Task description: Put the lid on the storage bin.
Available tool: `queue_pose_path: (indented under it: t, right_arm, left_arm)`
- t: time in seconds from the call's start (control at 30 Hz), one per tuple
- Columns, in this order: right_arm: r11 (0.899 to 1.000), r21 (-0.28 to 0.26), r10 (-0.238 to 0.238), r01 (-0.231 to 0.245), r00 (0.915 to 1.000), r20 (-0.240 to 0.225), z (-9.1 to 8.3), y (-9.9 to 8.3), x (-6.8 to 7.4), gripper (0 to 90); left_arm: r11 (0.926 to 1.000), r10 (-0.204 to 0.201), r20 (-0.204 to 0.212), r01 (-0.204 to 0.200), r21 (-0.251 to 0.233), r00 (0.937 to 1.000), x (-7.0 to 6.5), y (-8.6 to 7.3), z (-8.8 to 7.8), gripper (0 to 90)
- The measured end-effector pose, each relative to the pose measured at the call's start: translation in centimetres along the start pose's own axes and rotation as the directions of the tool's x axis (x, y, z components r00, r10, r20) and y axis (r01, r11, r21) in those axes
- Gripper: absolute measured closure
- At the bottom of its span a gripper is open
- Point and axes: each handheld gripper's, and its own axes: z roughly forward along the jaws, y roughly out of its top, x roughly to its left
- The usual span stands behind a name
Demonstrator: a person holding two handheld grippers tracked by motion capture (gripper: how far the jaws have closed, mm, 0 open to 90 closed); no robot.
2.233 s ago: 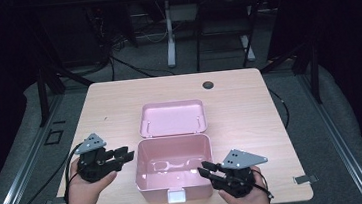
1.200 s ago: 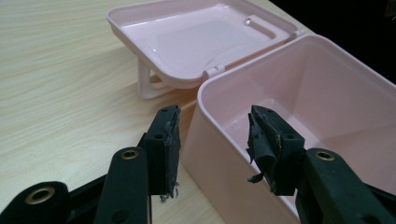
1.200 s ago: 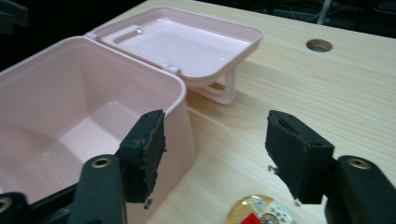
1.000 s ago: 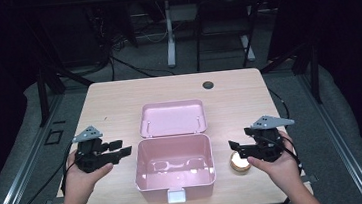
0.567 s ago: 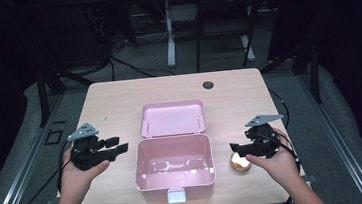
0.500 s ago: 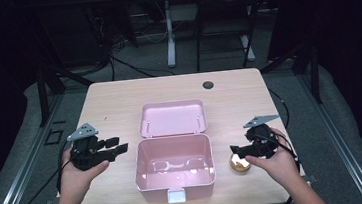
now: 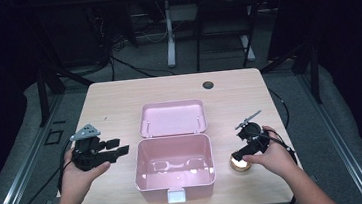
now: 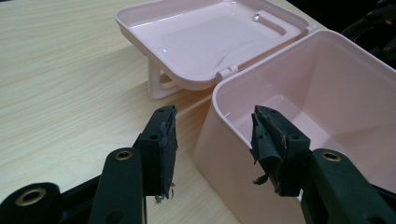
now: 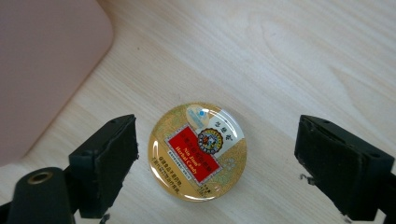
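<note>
A pink plastic box (image 7: 175, 183) stands open at mid-table, its lid (image 7: 172, 118) laid back behind it. Its inside looks bare. To its right a round gold candy tin (image 7: 240, 163) with a red label (image 9: 197, 150) lies flat on the wood. My right gripper (image 7: 244, 152) points down over the tin. Its jaws have just been opening and stand open (image 9: 217, 135) on either side of the tin without touching it. My left gripper (image 7: 118, 149) hovers left of the box, aimed at its near-left corner (image 8: 219, 100). Its jaws (image 8: 215, 114) have just been opening, with nothing between them.
A white latch (image 7: 176, 197) sits on the box's front wall. A small black round grommet (image 7: 208, 85) lies near the table's far edge. The wooden table (image 7: 109, 109) is bordered by dark floor, with cables and desk legs beyond.
The right gripper swung from the box's front right corner out to the right, then tipped down and sank over the tin. The left gripper drifted slightly left.
</note>
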Motion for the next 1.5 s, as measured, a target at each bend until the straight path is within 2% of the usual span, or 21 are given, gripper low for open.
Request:
queue_pose_path:
  t: [0.03, 0.1, 0.17, 0.23, 0.37, 0.5, 0.53, 0.7, 0.83, 0.87, 1.03, 1.13, 1.2, 1.3, 1.47, 1.5]
  right_arm:
    - [1.000, 0.000, 0.000, 0.000, 1.0000, 0.000, 0.0, 0.0, 0.0, 12.1]
    - [0.999, 0.052, -0.002, 0.002, 1.0000, 0.005, 0.8, 0.4, 0.2, 9.2]
    - [0.998, 0.062, -0.002, 0.001, 1.0000, 0.004, 1.1, 0.4, 0.2, 7.8]
    - [0.994, 0.112, 0.000, -0.001, 0.9999, 0.013, 1.8, 0.7, 0.4, 4.3]
    - [0.990, 0.142, 0.012, -0.014, 0.9998, 0.018, 2.2, 0.8, 0.3, 2.5]
    - [0.978, 0.202, 0.048, -0.045, 0.9988, -0.011, 3.0, 0.5, 0.5, 0.4]
    - [0.978, 0.209, 0.030, -0.027, 0.9995, -0.010, 3.3, 0.5, 0.4, 0.4]
    - [0.965, 0.260, 0.040, -0.037, 0.9992, -0.007, 4.3, 0.2, 0.4, 0.5]
    - [0.963, 0.269, 0.032, -0.027, 0.9994, -0.013, 4.7, 0.3, 0.4, 3.7]
    - [0.961, 0.272, 0.046, -0.041, 0.9989, -0.012, 4.8, 0.3, 0.4, 4.5]
    - [0.960, 0.275, 0.049, -0.042, 0.9986, -0.021, 5.2, 0.5, 0.1, 10.5]
    - [0.955, 0.294, 0.042, -0.035, 0.9989, -0.019, 5.4, 0.5, 0.2, 13.9]
    - [0.952, 0.306, 0.034, -0.028, 0.9993, -0.014, 5.5, 0.5, 0.3, 14.5]
    - [0.950, 0.309, 0.044, -0.037, 0.9989, -0.016, 5.6, 0.5, 0.5, 18.9]
    - [0.945, 0.324, 0.046, -0.043, 0.9989, -0.003, 5.6, 0.7, 0.7, 19.4]
    - [0.947, 0.320, 0.033, -0.031, 0.9994, -0.001, 5.6, 0.7, 0.7, 19.4]
  left_arm:
    - [1.0000, 0.000, 0.000, 0.000, 0.000, 1.0000, 0.0, 0.0, 0.0, 50.2]
    - [1.0000, 0.003, 0.005, -0.003, -0.003, 1.0000, -0.1, 0.0, -0.2, 50.2]
    - [1.0000, 0.003, 0.005, -0.003, -0.008, 1.0000, 0.0, 0.0, -0.2, 50.3]
    - [0.9999, 0.007, 0.005, -0.006, -0.009, 1.0000, -0.1, 0.2, -0.1, 50.3]
    - [0.9999, 0.013, 0.017, -0.012, -0.007, 0.9998, -0.2, 0.4, 0.1, 50.2]
    - [0.9999, 0.011, 0.019, -0.011, -0.005, 0.9998, -0.1, 0.5, 0.0, 50.3]
    - [0.9999, 0.011, 0.015, -0.010, -0.010, 0.9998, -0.1, 0.5, 0.0, 50.2]
    - [0.9999, 0.012, 0.021, -0.012, -0.003, 0.9997, -0.2, 0.4, 0.2, 50.2]
    - [0.9999, 0.015, 0.030, -0.015, 0.007, 0.9994, -0.3, 0.5, 0.4, 50.0]
    - [0.9999, 0.014, 0.029, -0.014, 0.001, 0.9995, -0.3, 0.5, 0.4, 50.0]
    - [0.9999, 0.014, 0.031, -0.013, -0.008, 0.9994, -0.2, 0.6, 0.1, 49.9]
    - [0.9999, 0.013, 0.039, -0.012, -0.009, 0.9991, -0.4, 0.6, 0.3, 49.9]
    - [0.9996, 0.026, 0.049, -0.026, -0.005, 0.9984, -0.6, 0.7, 0.3, 49.9]
    - [0.9995, 0.032, 0.051, -0.032, -0.009, 0.9982, -0.7, 0.7, 0.2, 49.9]
    - [0.9995, 0.028, 0.048, -0.027, -0.015, 0.9985, -0.7, 0.7, -0.1, 49.9]
    - [0.9996, 0.026, 0.046, -0.025, -0.016, 0.9986, -0.7, 0.7, -0.1, 49.9]
